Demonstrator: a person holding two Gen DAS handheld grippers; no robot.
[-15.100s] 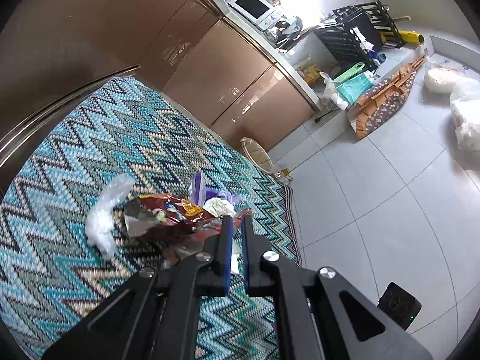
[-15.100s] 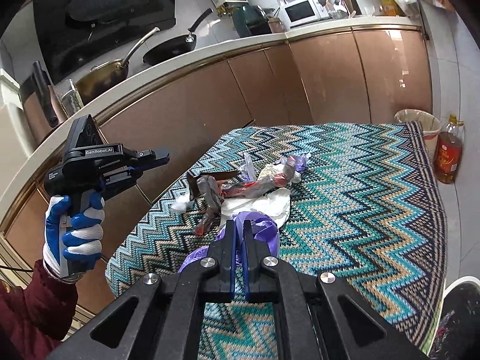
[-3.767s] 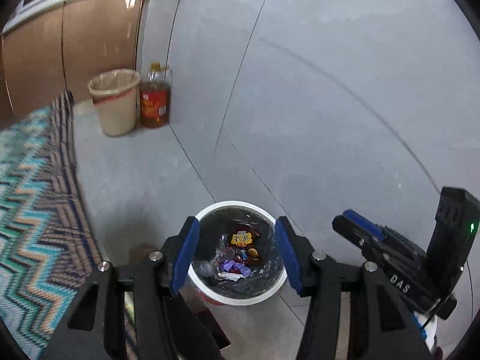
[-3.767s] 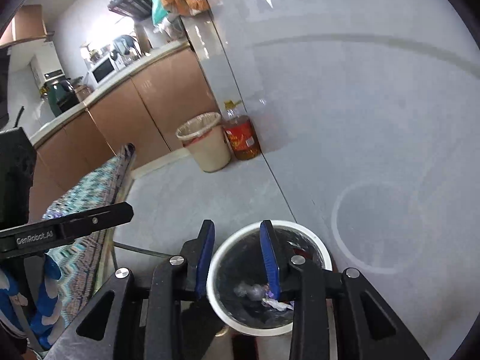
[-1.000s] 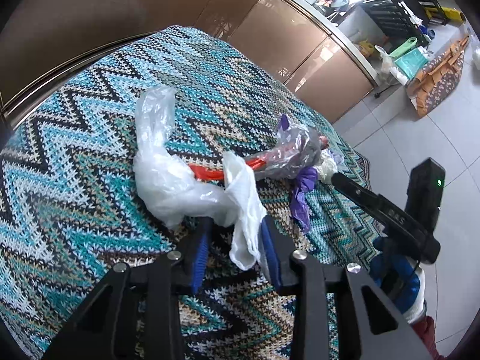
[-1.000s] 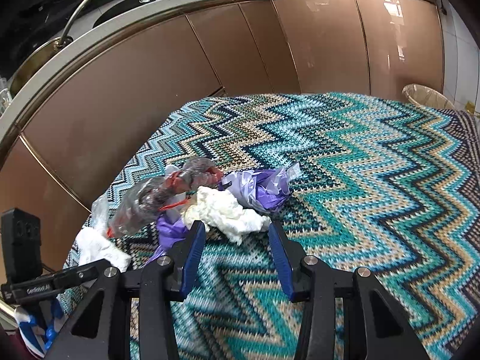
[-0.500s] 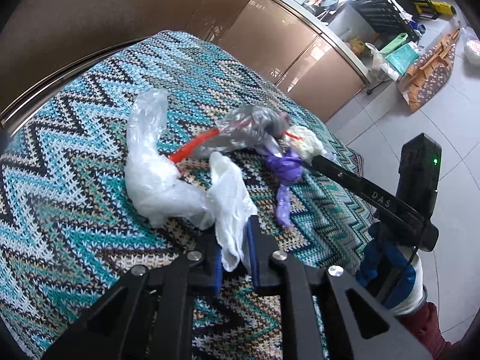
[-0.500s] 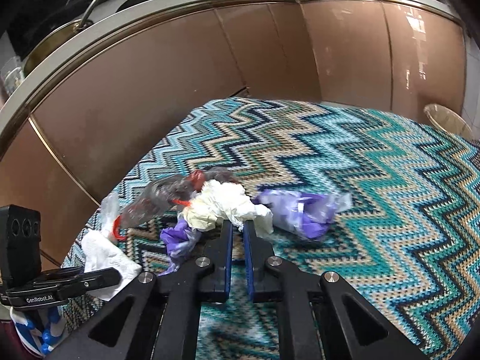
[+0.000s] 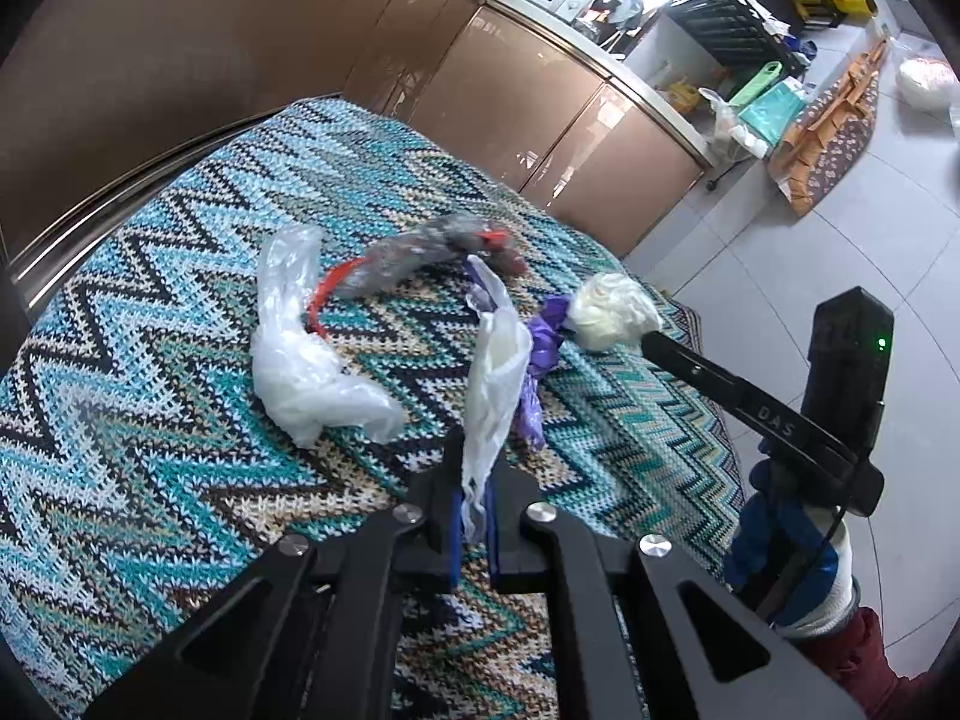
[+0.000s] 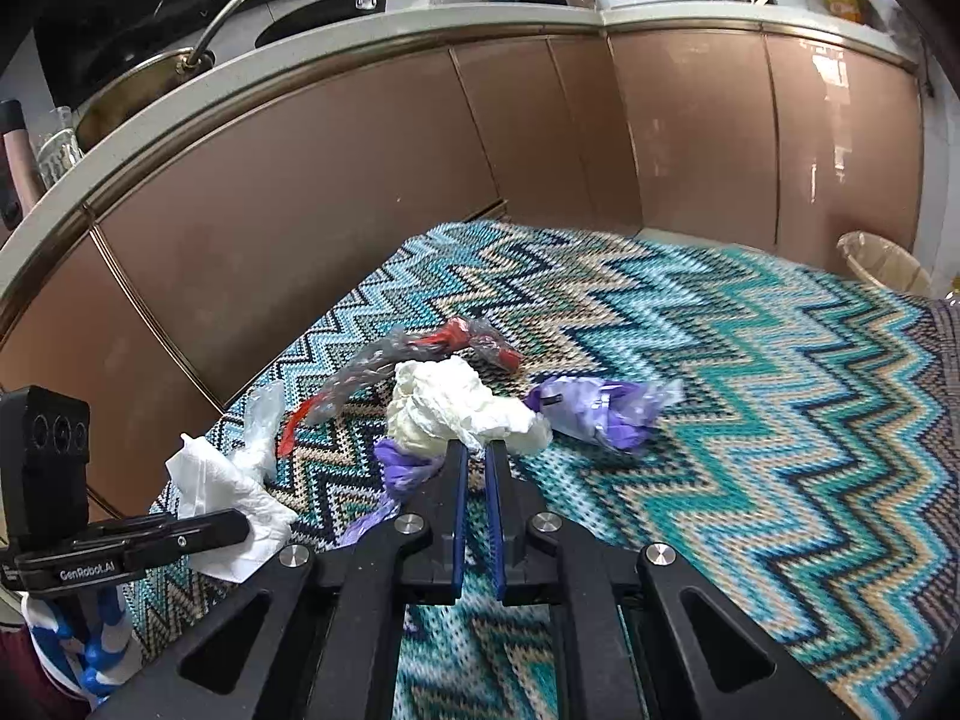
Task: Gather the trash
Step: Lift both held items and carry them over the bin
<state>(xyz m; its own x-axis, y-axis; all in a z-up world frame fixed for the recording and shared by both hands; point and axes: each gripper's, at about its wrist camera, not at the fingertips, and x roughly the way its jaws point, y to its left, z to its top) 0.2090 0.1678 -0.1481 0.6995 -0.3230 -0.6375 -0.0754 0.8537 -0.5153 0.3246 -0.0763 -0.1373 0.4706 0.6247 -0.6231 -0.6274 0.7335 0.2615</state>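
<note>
My left gripper (image 9: 472, 498) is shut on a white tissue (image 9: 495, 372), lifted off the zigzag rug (image 9: 150, 420); the tissue also shows in the right wrist view (image 10: 225, 507). My right gripper (image 10: 474, 468) is shut on a cream crumpled wad (image 10: 456, 405), also seen in the left wrist view (image 9: 612, 312). A purple scrap (image 10: 402, 468) hangs below the wad. On the rug lie a clear wrapper with red inside (image 10: 414, 354), a purple bag (image 10: 600, 411) and a clear plastic bag (image 9: 294, 354).
Brown kitchen cabinets (image 10: 360, 180) curve behind the rug. A lined beige waste bin (image 10: 882, 264) stands at the rug's far right corner. Grey tiled floor (image 9: 810, 240) lies beyond the rug, with bags and a black rack (image 9: 744, 24) by the wall.
Both grippers have risen with their pieces: the white tissue now hangs clear of the plastic bag, and the cream wad has come up from the pile with a purple scrap trailing.
</note>
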